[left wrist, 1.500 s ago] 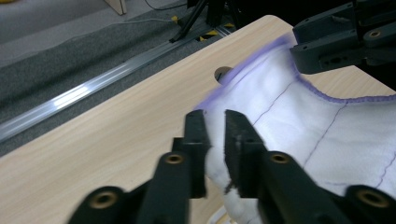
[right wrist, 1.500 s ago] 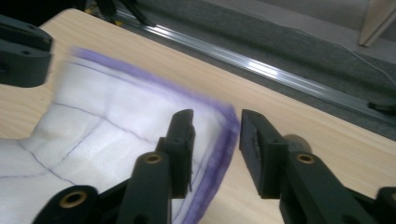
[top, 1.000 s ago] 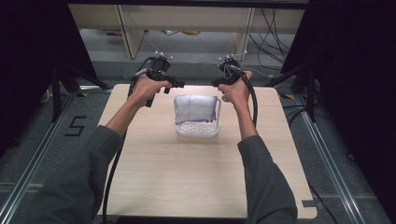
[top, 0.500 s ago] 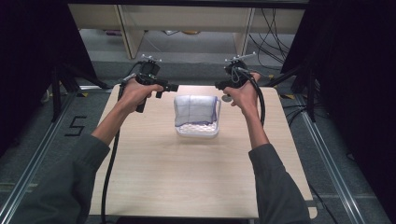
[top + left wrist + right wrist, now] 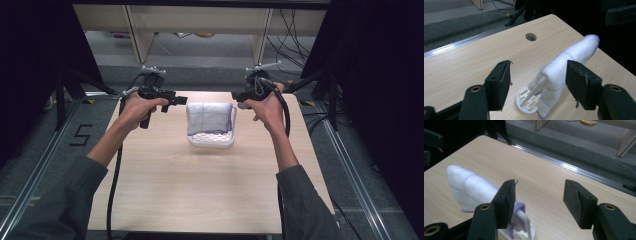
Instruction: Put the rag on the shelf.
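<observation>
A white cloth with thin purple lines [image 5: 210, 117] hangs folded over a white slotted rack [image 5: 210, 141] at the table's middle back. My left gripper [image 5: 181, 101] is level just left of the cloth's top edge, open. In the left gripper view the cloth [image 5: 574, 52] and rack base [image 5: 526, 100] lie ahead of my left gripper [image 5: 539, 68], whose pads do not press it. My right gripper [image 5: 239, 97] hovers just right of the cloth, open. In the right gripper view the cloth [image 5: 471, 185] lies left of my right gripper [image 5: 540, 187]. Both pairs of jaws have just been opening.
The wooden table [image 5: 200, 190] has a round hole [image 5: 531, 37] near its back edge. Metal rails [image 5: 40, 160] run along the floor on both sides. Shelf legs [image 5: 135, 35] and dark stands sit behind the table. Cables trail from both grippers along the forearms.
Both hands have drawn apart from the cloth's top corners, the left one leftward and the right one rightward. The jaws stand wider. The cloth stays draped on the rack.
</observation>
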A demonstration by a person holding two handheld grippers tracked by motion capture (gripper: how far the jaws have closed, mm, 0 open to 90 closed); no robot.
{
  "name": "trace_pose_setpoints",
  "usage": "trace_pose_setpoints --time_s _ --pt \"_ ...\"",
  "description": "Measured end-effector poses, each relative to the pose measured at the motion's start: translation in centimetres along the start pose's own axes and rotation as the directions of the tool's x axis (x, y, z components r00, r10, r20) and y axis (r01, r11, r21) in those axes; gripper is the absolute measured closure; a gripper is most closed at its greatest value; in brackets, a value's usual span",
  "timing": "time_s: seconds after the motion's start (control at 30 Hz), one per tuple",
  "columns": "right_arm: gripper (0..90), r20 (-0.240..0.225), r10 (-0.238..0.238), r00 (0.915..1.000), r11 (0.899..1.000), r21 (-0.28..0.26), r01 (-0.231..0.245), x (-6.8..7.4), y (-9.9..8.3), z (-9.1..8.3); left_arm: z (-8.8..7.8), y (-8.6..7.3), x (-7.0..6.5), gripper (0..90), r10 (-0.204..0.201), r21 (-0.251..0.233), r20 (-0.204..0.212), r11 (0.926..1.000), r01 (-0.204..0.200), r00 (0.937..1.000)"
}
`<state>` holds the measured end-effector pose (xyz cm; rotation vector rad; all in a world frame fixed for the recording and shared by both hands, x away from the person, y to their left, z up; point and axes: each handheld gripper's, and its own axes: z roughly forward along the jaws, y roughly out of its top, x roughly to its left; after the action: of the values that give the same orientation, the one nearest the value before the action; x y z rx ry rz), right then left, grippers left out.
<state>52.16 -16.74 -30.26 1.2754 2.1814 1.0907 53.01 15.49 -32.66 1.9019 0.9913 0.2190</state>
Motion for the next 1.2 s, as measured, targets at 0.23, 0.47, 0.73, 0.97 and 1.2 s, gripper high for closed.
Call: trace_pose_setpoints --time_s 0.23,0.47,0.73,0.97,1.2 --pt "39.9 -0.026 -0.018 0.9995 1.0 -0.018 0.018 1.1 -1.2 -1.2 -1.3 -1.3 -1.0 31.7 0.014 -0.015 0.012 0.9998 -0.014 0.9998" --pt "39.6 -0.049 -0.025 0.9985 0.999 -0.037 0.023 2.0 -2.3 -2.2 -2.6 -2.6 -2.3 30.2 0.024 -0.023 0.049 0.9995 -0.023 0.9985" --pt "39.3 -0.067 -0.042 0.9969 0.998 -0.049 0.039 2.7 -3.8 -2.4 -3.4 -4.2 -3.7 28.8 0.038 -0.023 0.089 0.9991 -0.036 0.9953" --pt "39.1 -0.092 -0.044 0.9948 0.998 -0.049 0.039 3.4 -5.4 -2.3 -3.7 -6.2 -4.6 28.0 0.046 -0.035 0.122 0.9985 -0.042 0.9915" --pt "38.8 -0.104 -0.053 0.9931 0.997 -0.06 0.047 4.4 -6.7 -2.6 -4.3 -8.5 -5.4 27.8 0.055 -0.041 0.136 0.9979 -0.05 0.9893"
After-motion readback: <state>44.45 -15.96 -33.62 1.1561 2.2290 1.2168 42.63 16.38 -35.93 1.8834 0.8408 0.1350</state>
